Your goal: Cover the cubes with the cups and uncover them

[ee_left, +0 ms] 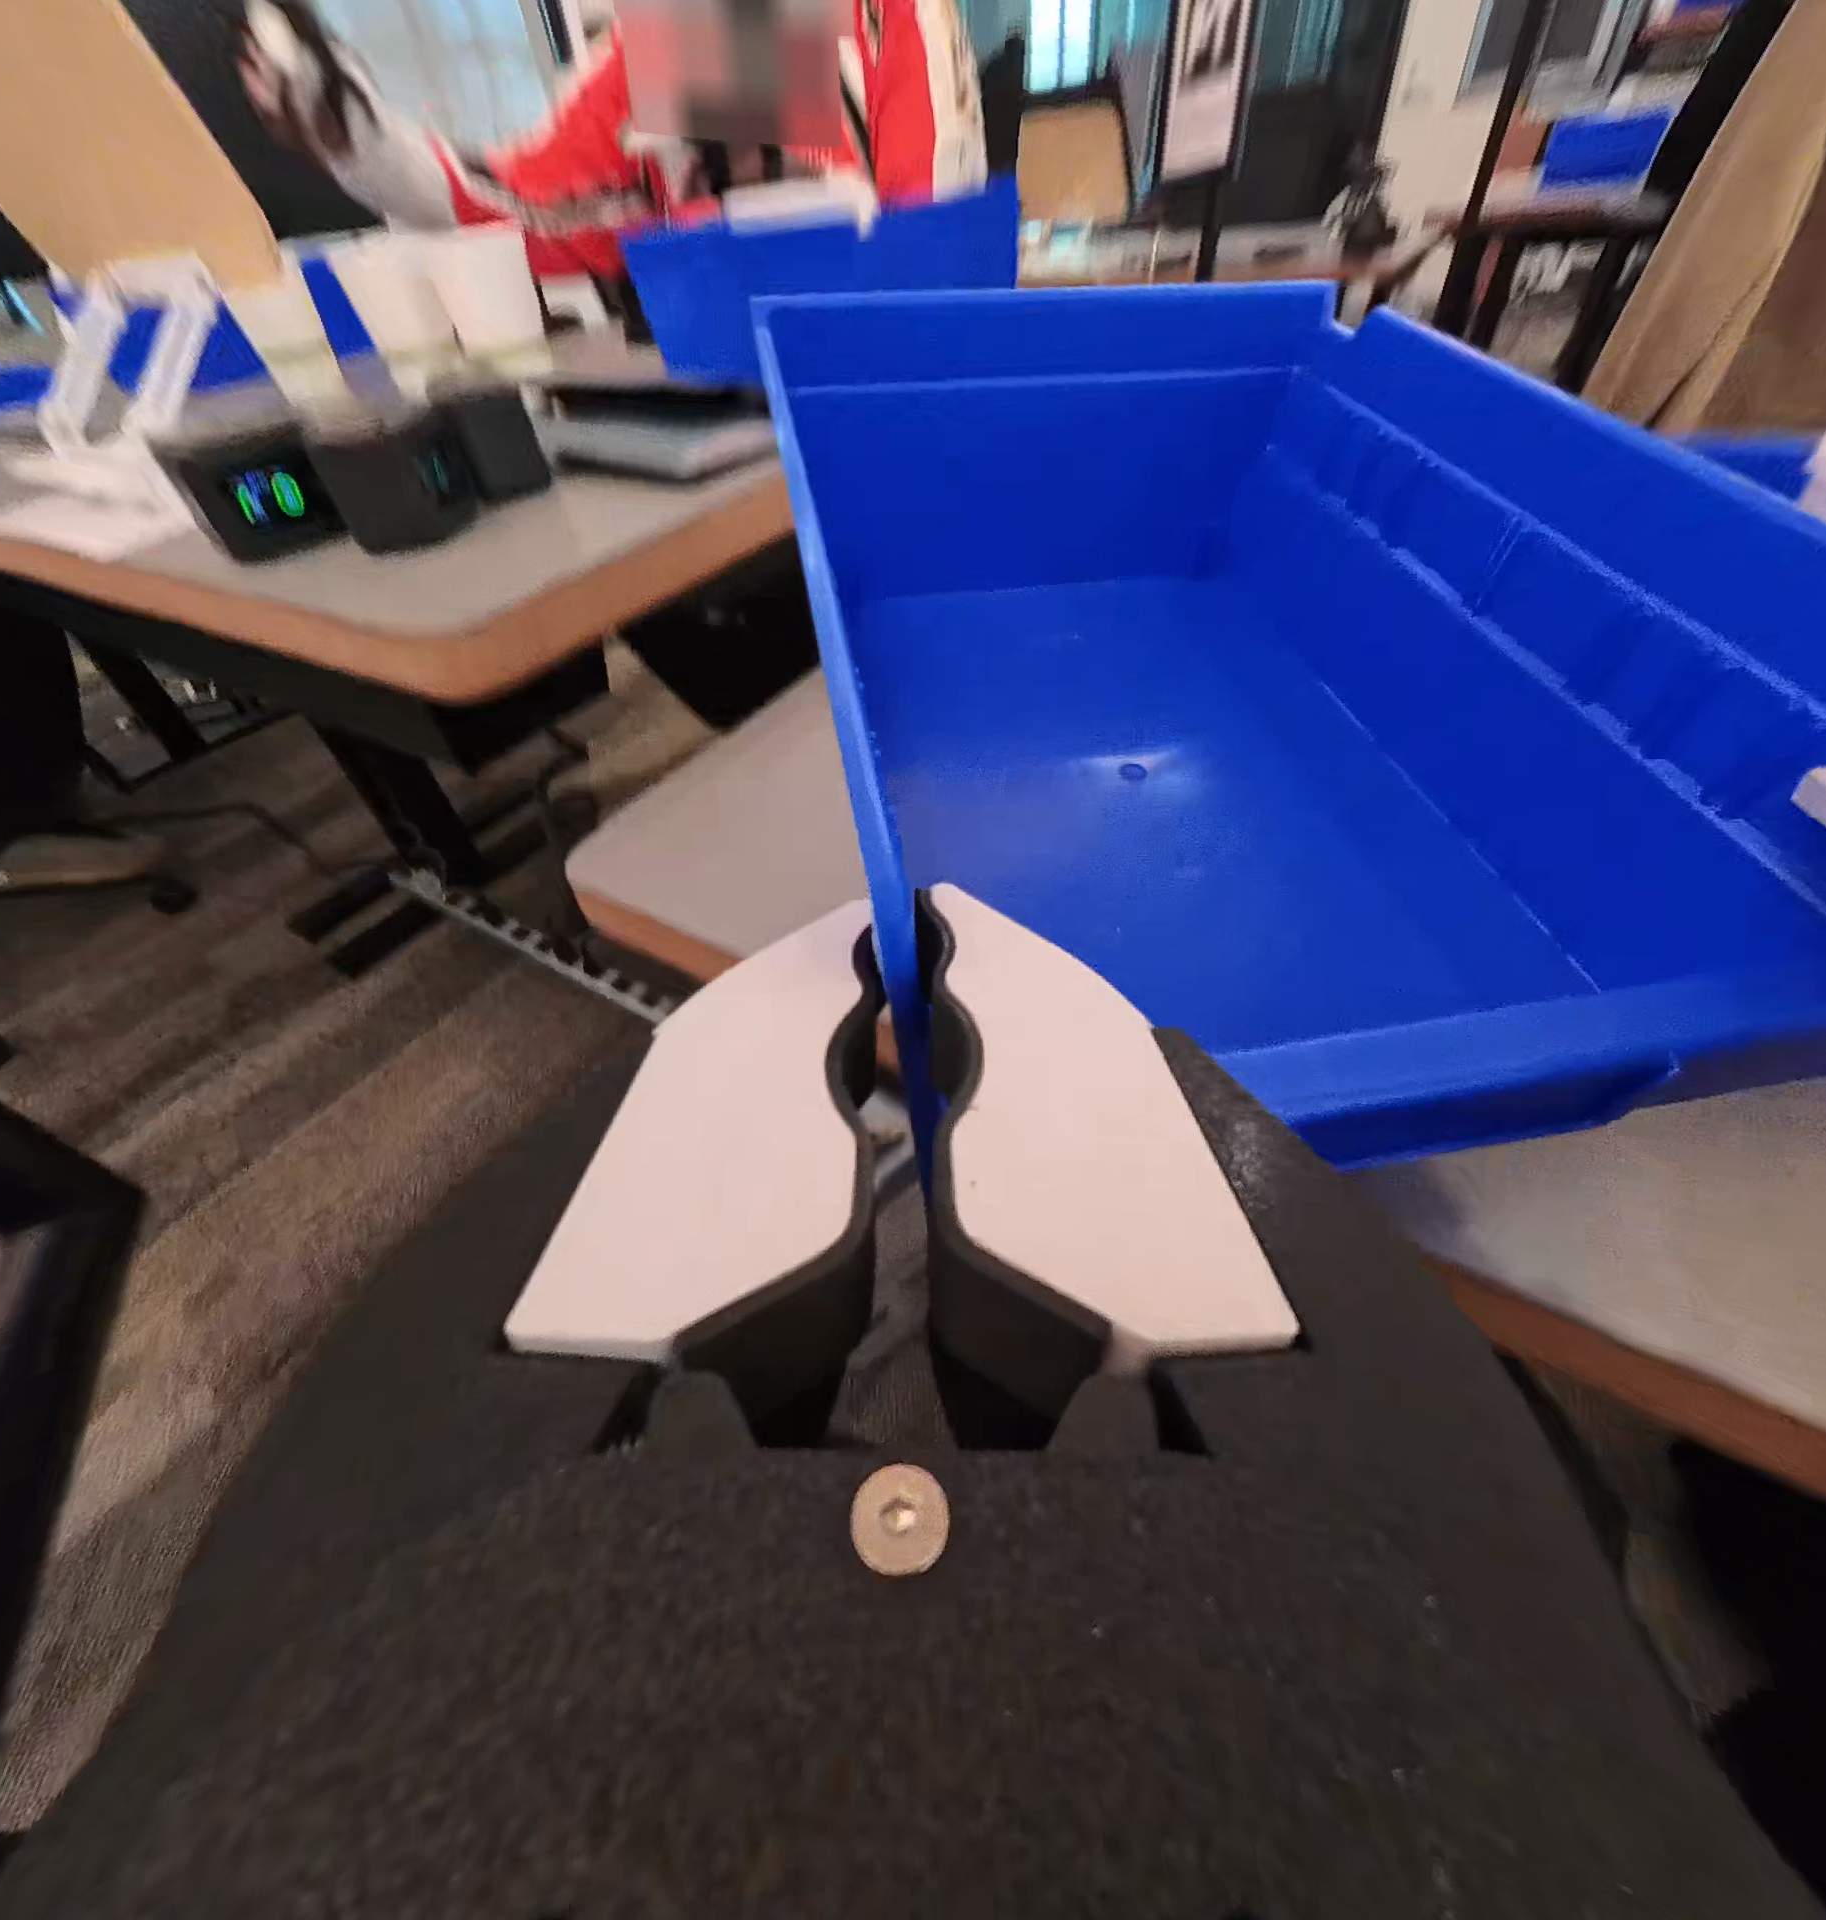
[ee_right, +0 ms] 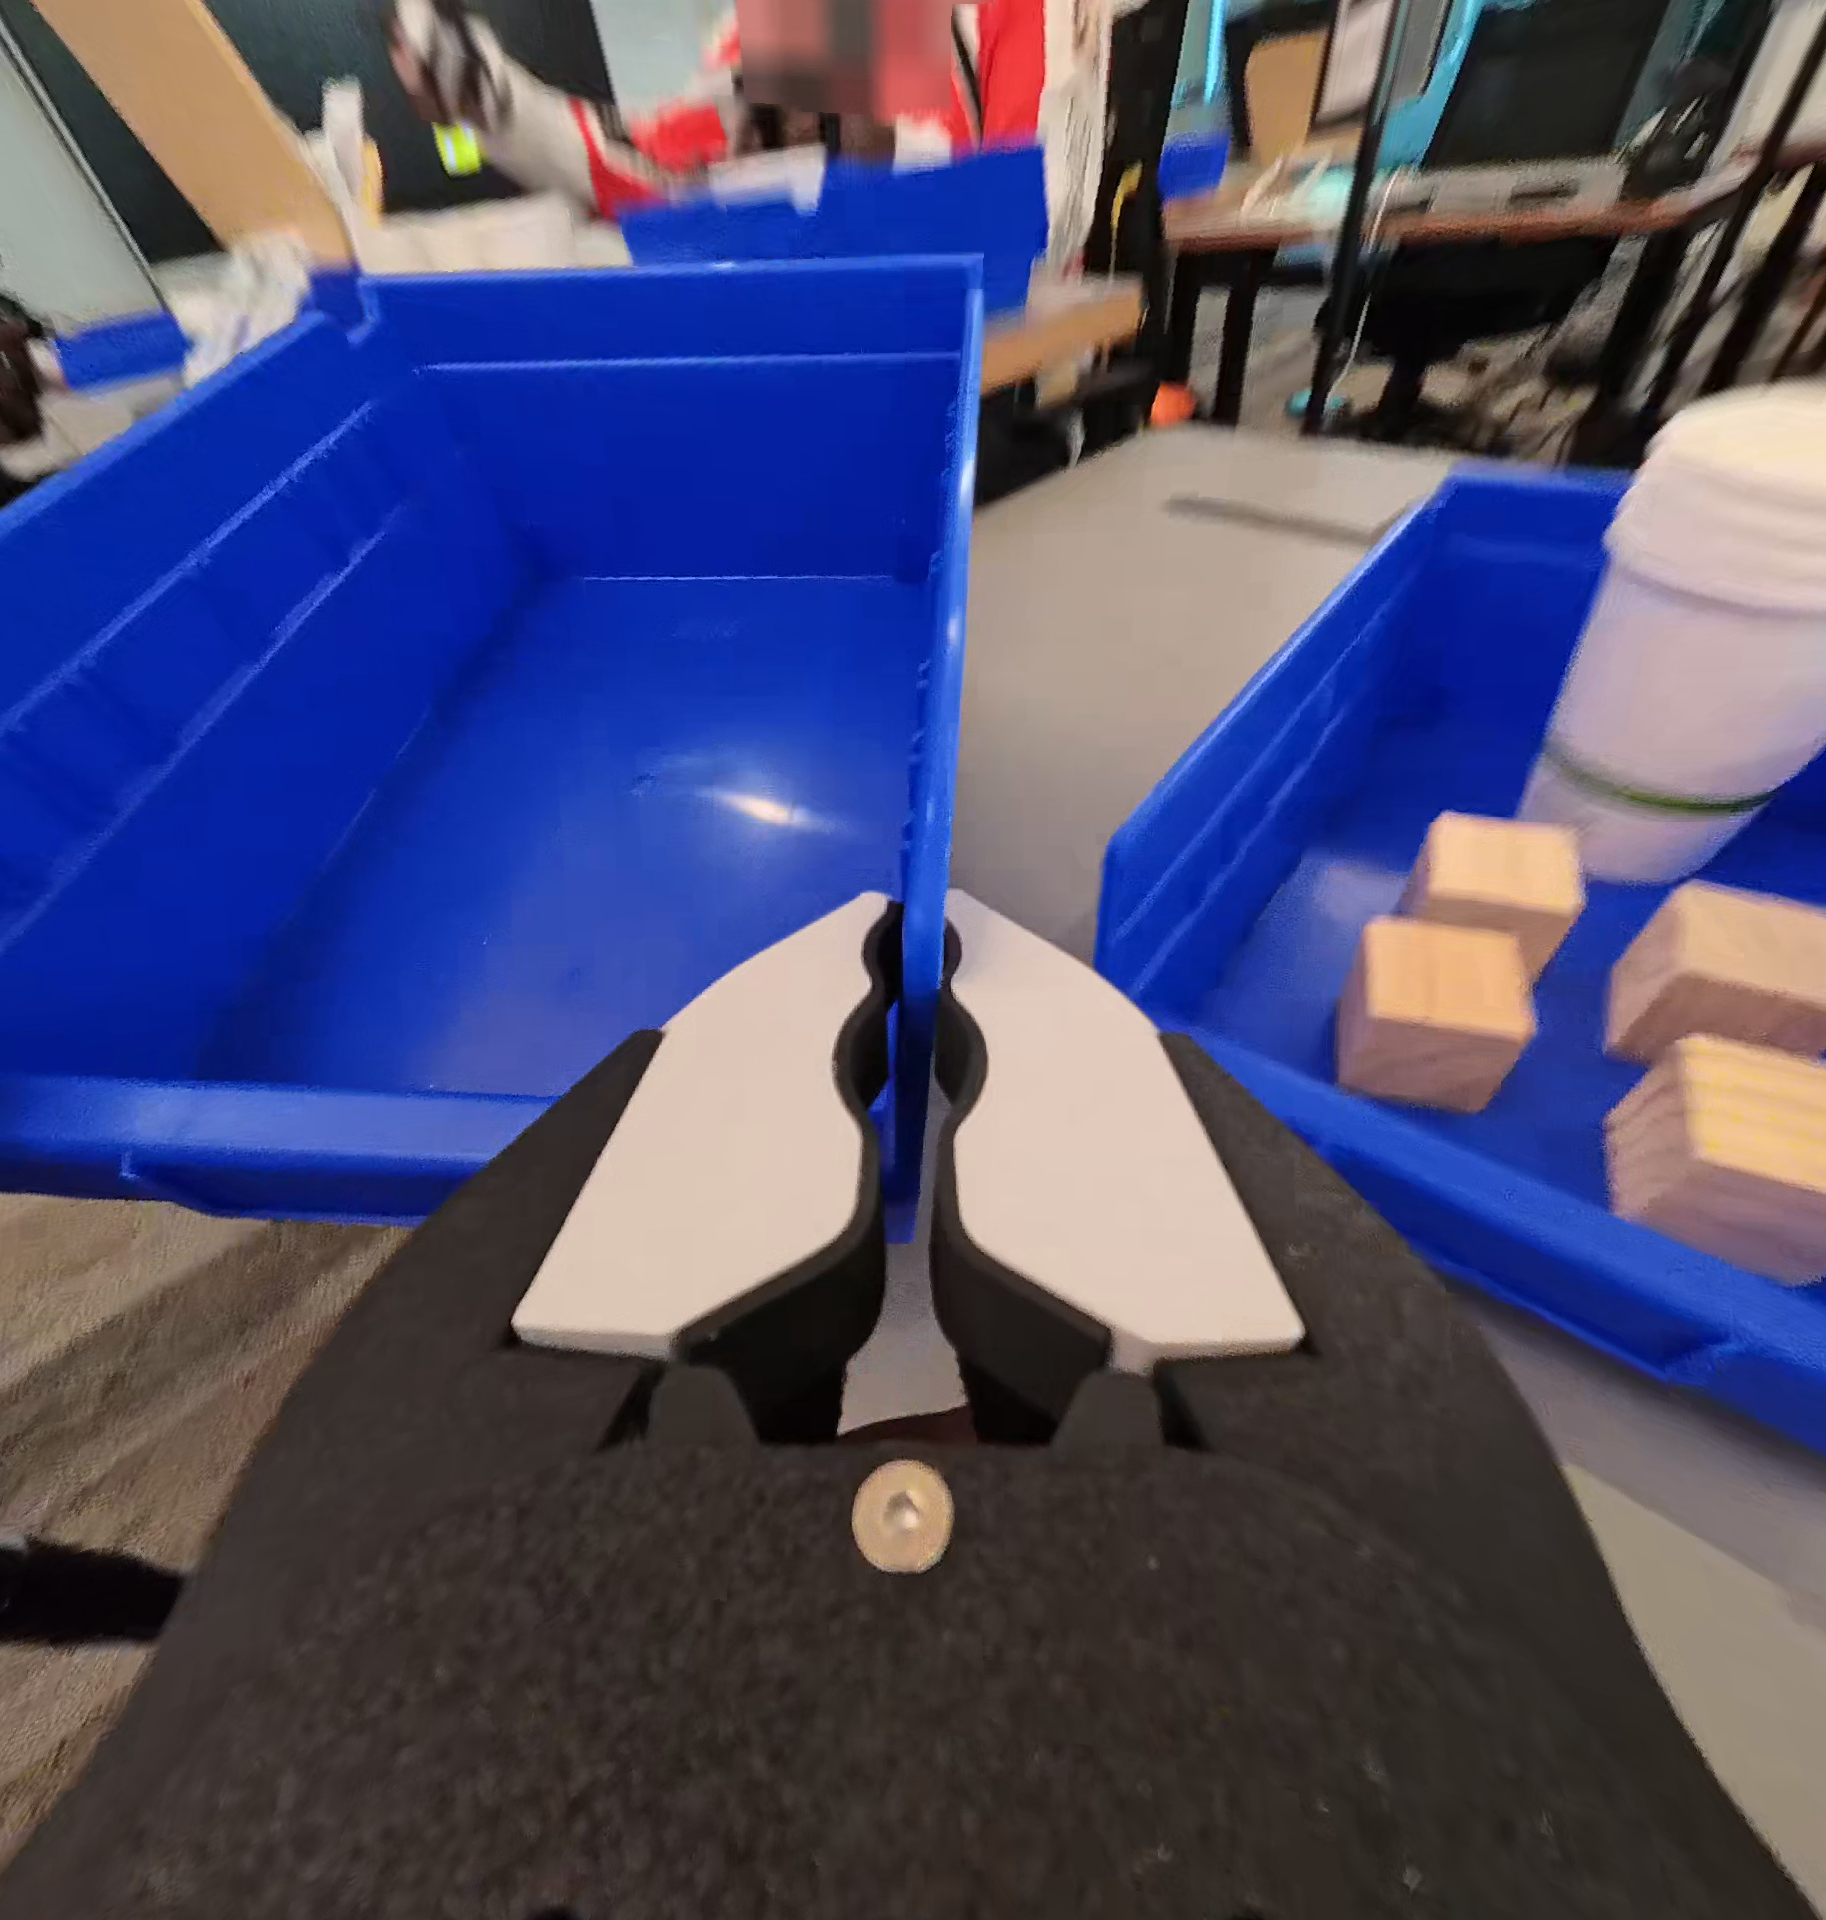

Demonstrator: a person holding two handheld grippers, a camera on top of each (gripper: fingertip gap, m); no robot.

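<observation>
An empty blue bin (ee_left: 1044, 468) fills the left wrist view. My left gripper (ee_left: 904, 914) is shut on its left side wall, with both pads pressed on the thin plastic. In the right wrist view the same bin (ee_right: 680, 468) lies to the left, and my right gripper (ee_right: 919, 920) is shut on its right side wall. A second blue bin (ee_right: 1304, 727) stands to the right on the grey table. It holds several wooden cubes (ee_right: 1434, 1013) and a stack of white cups (ee_right: 1719, 644).
The grey table (ee_left: 1667, 1247) has a brown front edge, with carpet floor (ee_left: 265, 1143) below it. Another table at the left carries black devices (ee_left: 265, 499). A person in red (ee_left: 576, 156) and more blue bins are at the back.
</observation>
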